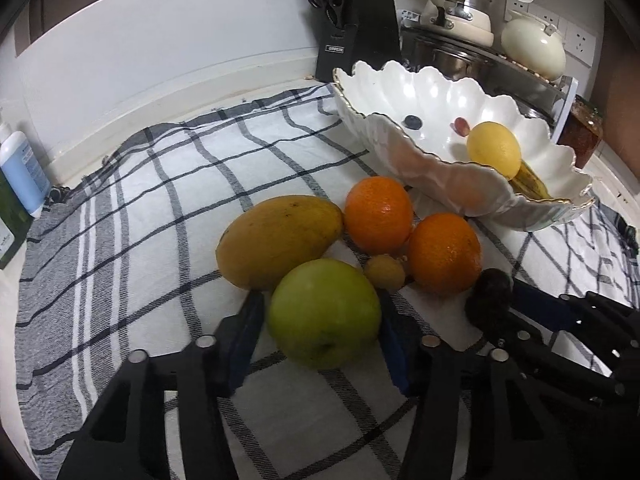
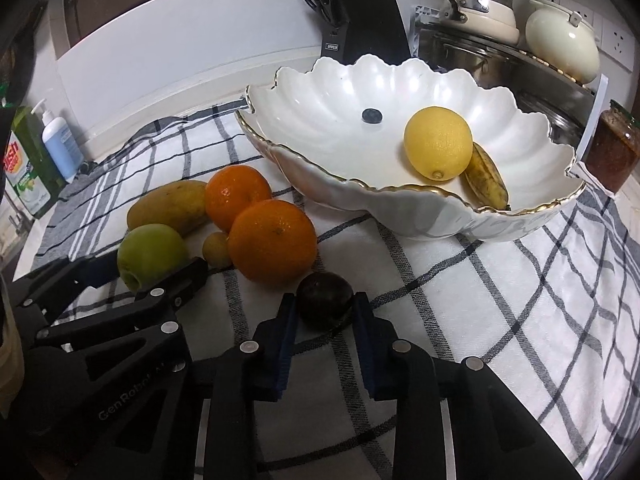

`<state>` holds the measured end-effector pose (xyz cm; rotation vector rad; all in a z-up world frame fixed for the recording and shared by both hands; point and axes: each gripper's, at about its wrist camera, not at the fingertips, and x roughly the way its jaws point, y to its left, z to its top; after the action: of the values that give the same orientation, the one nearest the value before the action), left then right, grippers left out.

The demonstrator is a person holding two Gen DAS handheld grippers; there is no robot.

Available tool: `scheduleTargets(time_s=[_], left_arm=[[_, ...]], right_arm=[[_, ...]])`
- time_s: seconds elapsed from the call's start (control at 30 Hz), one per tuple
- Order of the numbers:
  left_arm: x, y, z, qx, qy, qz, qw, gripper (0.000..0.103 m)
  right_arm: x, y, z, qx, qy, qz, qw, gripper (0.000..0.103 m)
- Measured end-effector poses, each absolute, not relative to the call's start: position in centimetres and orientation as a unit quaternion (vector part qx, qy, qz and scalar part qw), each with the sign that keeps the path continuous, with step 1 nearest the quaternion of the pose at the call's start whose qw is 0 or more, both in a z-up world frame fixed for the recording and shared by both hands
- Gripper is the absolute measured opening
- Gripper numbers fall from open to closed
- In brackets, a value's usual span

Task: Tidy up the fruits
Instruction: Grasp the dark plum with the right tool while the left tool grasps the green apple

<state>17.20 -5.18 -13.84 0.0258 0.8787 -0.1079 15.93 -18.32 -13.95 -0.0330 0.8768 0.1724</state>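
Note:
A green apple [image 1: 324, 312] lies on the checked cloth [image 1: 160, 208] between the blue pads of my left gripper [image 1: 320, 296], which press on both its sides. To its right my right gripper [image 2: 324, 298] is shut on a small dark plum [image 2: 325, 304] that rests on the cloth. Behind them lie a mango [image 1: 278, 240], two oranges [image 1: 378, 214] [image 1: 444, 252] and a small yellow fruit [image 1: 384, 272]. The white scalloped bowl [image 2: 360, 188] beyond holds a lemon [image 2: 438, 142], a spotted banana [image 2: 486, 180], a blueberry [image 2: 372, 115] and a red grape [image 1: 462, 126].
A black knife block [image 1: 356, 28] with scissors stands at the back wall. Steel pots and a cream kettle [image 2: 562, 36] sit on a rack behind the bowl, with a jar [image 2: 612, 152] at its right. Soap bottles [image 2: 60, 144] stand at the cloth's far left.

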Motion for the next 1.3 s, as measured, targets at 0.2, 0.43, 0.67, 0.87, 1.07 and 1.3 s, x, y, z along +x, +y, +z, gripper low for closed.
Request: scheduleTargets(time_s=[0.2,0.43,0.67,0.87,1.07,1.3], left_arm=[[16.9,-5.2,-13.8,0.014,0.425,-0.054,0.903,0.048],[15.9,-5.0,-12.9,0.014,0.415,-0.054,0.908,0.047],[14.8,-5.0,-10.8,0.013,0.398,-0.059,0.915,0.047],[14.0,-5.3,-9.0,0.012,0.383,-0.066,0.921,0.047],[13.6,-5.9,-7.1,0.012,0.369,-0.074,0.927,0.047],[13.7,-7.0,-5.1,0.016,0.352,-0.087,0.932,0.047]], right_arm=[[15.5,-18.5,-13.7,-0.011,0.419,0.077,0.905,0.029],[14.8,-18.9,-12.8,-0.007,0.409,0.068,0.910,0.029],[13.7,-19.4,-11.1,-0.003,0.393,0.063,0.918,0.029],[12.8,-19.9,-9.6,0.002,0.378,0.056,0.924,0.029],[12.3,-20.7,-7.8,0.005,0.365,0.043,0.930,0.029],[12.0,-22.2,-5.7,0.011,0.345,0.026,0.938,0.029]])
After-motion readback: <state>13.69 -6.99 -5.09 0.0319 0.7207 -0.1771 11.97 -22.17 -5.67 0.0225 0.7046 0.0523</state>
